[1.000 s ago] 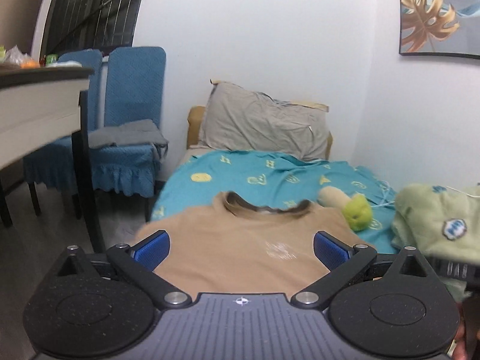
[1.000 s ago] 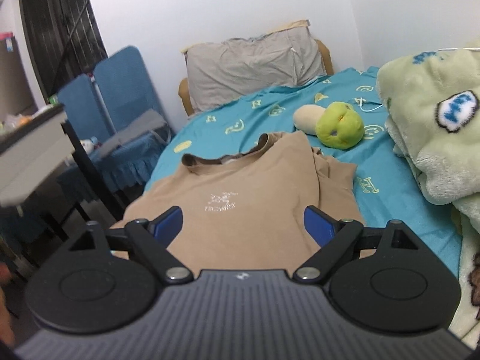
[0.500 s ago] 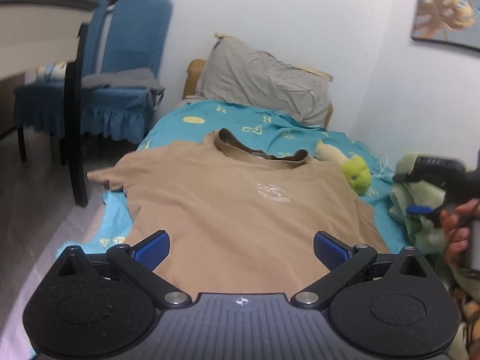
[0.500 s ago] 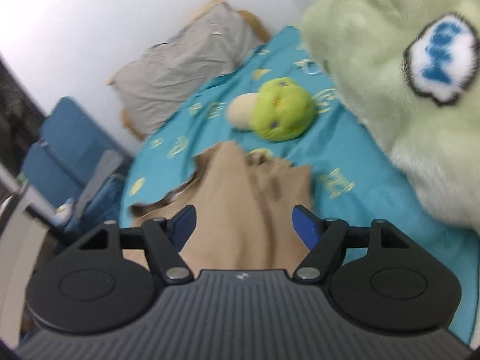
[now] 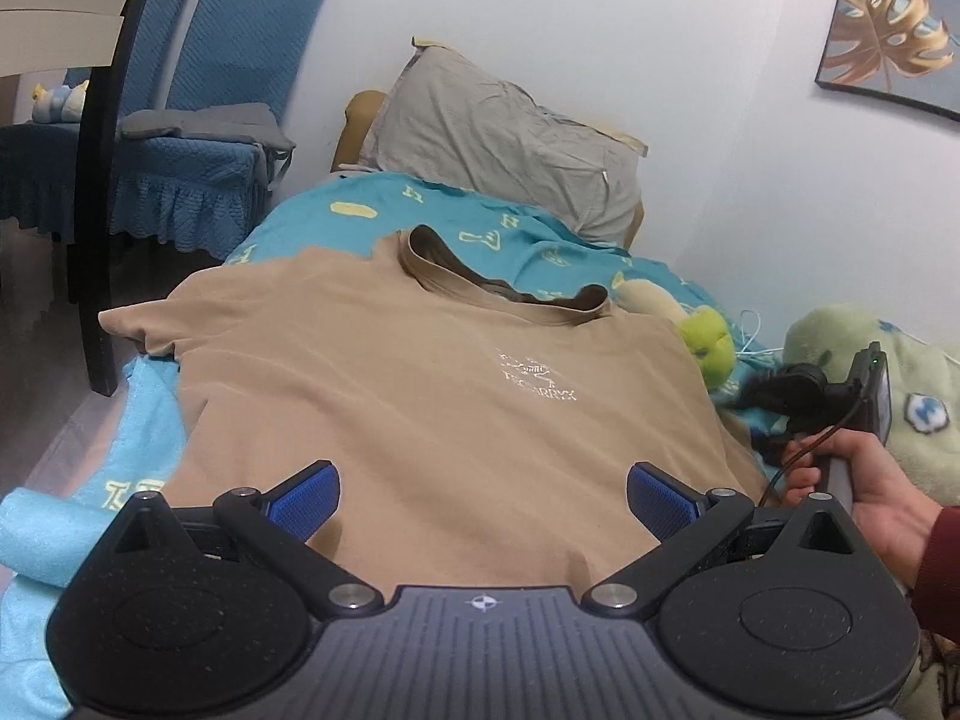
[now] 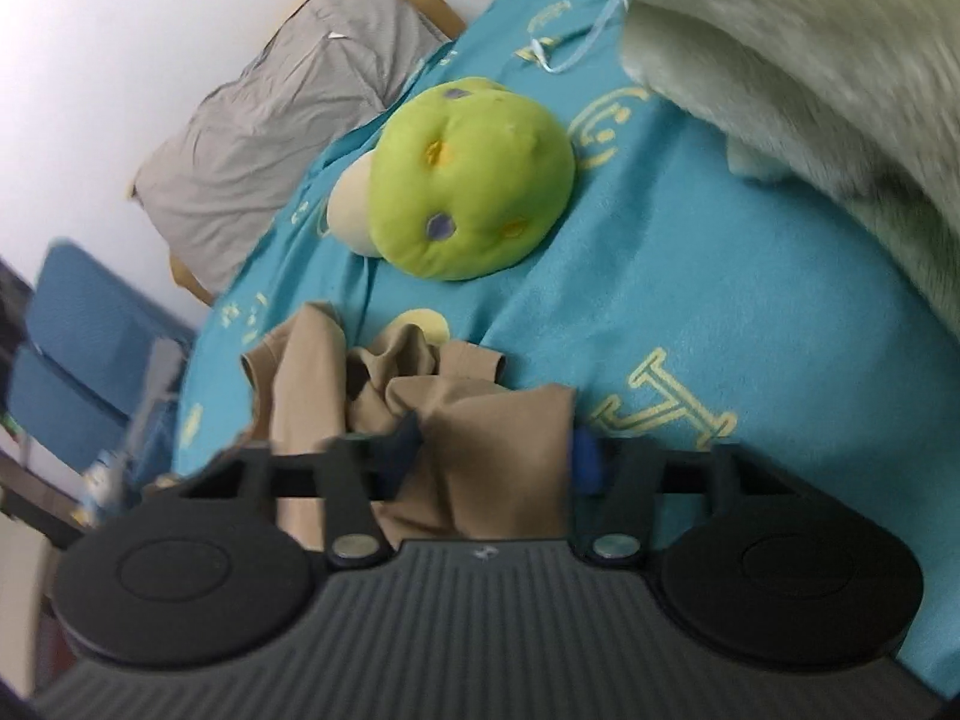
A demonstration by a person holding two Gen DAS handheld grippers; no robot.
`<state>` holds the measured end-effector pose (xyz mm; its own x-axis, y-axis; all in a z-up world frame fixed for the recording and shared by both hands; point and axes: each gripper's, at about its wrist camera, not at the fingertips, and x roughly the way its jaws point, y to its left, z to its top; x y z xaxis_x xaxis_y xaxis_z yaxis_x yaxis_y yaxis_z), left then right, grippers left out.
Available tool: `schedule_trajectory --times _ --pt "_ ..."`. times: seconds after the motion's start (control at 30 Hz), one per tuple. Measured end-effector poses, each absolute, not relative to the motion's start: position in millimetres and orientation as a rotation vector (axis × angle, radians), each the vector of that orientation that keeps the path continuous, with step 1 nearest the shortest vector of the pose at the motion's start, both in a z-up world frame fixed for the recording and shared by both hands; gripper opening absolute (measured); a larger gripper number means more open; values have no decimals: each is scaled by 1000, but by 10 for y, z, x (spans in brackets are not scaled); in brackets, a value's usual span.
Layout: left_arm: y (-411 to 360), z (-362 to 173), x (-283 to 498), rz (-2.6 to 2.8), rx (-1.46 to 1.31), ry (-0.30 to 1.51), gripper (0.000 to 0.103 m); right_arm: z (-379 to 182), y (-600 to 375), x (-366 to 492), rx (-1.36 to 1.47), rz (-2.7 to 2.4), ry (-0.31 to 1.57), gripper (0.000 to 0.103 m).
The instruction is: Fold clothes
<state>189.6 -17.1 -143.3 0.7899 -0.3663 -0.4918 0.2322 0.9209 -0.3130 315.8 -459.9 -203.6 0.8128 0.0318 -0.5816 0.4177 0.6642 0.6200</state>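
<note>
The right wrist view is smeared by motion blur. There the bunched tan cotton T-shirt (image 6: 498,450) covers most of the right gripper (image 6: 492,456), so only slivers of its blue pads (image 6: 585,459) show. The pale green fluffy blanket (image 6: 810,60) runs off the top and right edges. The round lime-green plush toy (image 6: 471,177) hides most of a cream plush piece behind it.

In the left wrist view, the T-shirt's near hem (image 5: 456,546) disappears behind the left gripper (image 5: 483,501). The leaf-print wall picture (image 5: 894,30) is cropped at the right edge.
</note>
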Motion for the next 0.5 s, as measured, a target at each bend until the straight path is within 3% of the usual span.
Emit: schedule_trajectory --times 0.27,0.5 --pt "-63 -1365 1813 -295 -312 552 103 -1472 -4515 2713 591 -386 459 8" --pt "-70 -1332 1745 -273 -295 547 103 -1511 -4148 2498 303 -147 609 9"
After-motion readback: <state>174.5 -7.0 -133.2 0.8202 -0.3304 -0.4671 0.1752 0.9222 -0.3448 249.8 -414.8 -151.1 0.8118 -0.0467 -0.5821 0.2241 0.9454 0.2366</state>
